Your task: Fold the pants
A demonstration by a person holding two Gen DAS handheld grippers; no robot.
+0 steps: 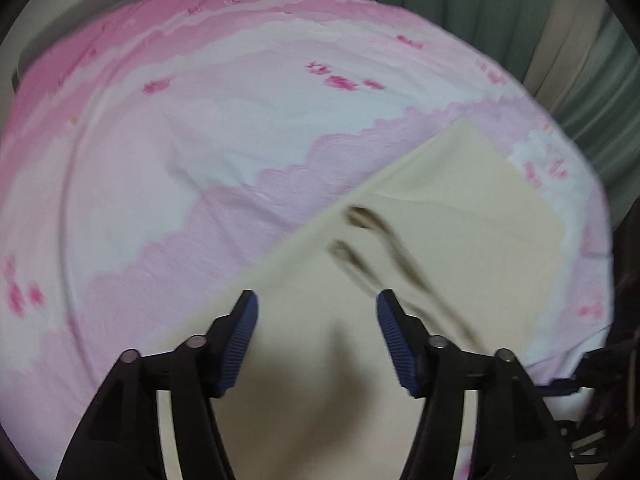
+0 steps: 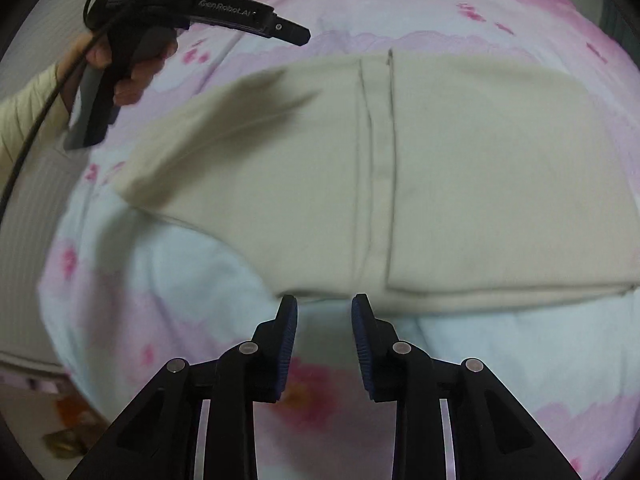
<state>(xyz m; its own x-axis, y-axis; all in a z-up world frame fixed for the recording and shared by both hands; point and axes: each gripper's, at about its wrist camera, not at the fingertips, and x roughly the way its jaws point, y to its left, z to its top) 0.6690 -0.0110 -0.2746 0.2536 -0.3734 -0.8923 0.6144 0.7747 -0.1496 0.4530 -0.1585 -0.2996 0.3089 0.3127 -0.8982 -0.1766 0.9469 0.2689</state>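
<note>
Beige pants (image 2: 480, 180) lie folded flat across the pink-and-white bedspread, a layer's edge running down their middle. My right gripper (image 2: 324, 300) hovers at their near folded edge, open, with only the sheet showing in the gap. In the left wrist view the pants (image 1: 440, 208) stretch away to the upper right, with two dark creases. My left gripper (image 1: 318, 296) stands wide open above the cloth, its blue pads (image 1: 240, 340) clear of it. In the right wrist view a hand (image 2: 136, 76) holds the left gripper's handle at upper left.
The floral bedspread (image 1: 200, 140) covers the whole bed, with broad bare sheet left of the pants. Green curtains (image 1: 460, 8) hang behind the bed's far edge. The bed's edge and a strip of floor (image 2: 32, 400) show at lower left in the right wrist view.
</note>
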